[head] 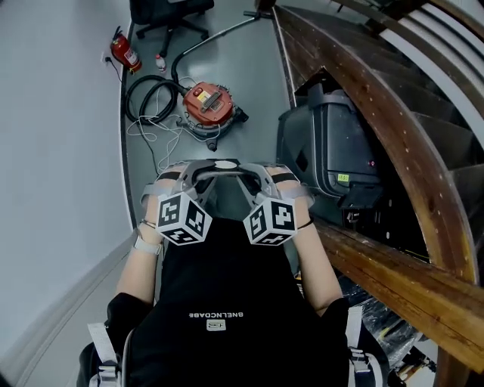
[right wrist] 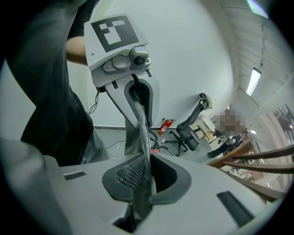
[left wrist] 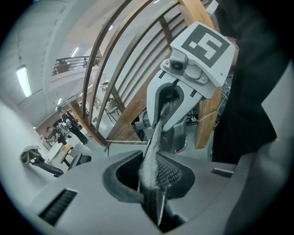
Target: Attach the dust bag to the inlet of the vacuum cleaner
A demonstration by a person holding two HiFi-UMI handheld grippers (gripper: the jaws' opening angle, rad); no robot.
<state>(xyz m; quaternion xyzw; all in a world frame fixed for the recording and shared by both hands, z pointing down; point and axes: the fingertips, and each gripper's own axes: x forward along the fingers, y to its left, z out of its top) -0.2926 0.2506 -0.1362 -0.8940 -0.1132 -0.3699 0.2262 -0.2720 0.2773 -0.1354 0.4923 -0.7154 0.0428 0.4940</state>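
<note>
The red vacuum cleaner (head: 208, 106) sits on the grey floor ahead of me, with its black hose (head: 151, 94) coiled at its left. I hold the grey dust bag (head: 224, 184) stretched between both grippers in front of my chest. My left gripper (head: 184, 176) is shut on the bag's left edge, and the fabric (left wrist: 154, 142) runs out of its jaws (left wrist: 151, 183) towards the other gripper (left wrist: 183, 92). My right gripper (head: 262, 176) is shut on the right edge, with the fabric (right wrist: 143, 133) pinched between its pads (right wrist: 142, 183). The bag hangs well short of the vacuum cleaner.
A red fire extinguisher (head: 125, 51) stands by the white wall at the far left, near an office chair (head: 162, 15). A large black machine (head: 333, 151) and a wooden stair rail (head: 363, 113) close off the right side. White cables (head: 155, 140) lie on the floor.
</note>
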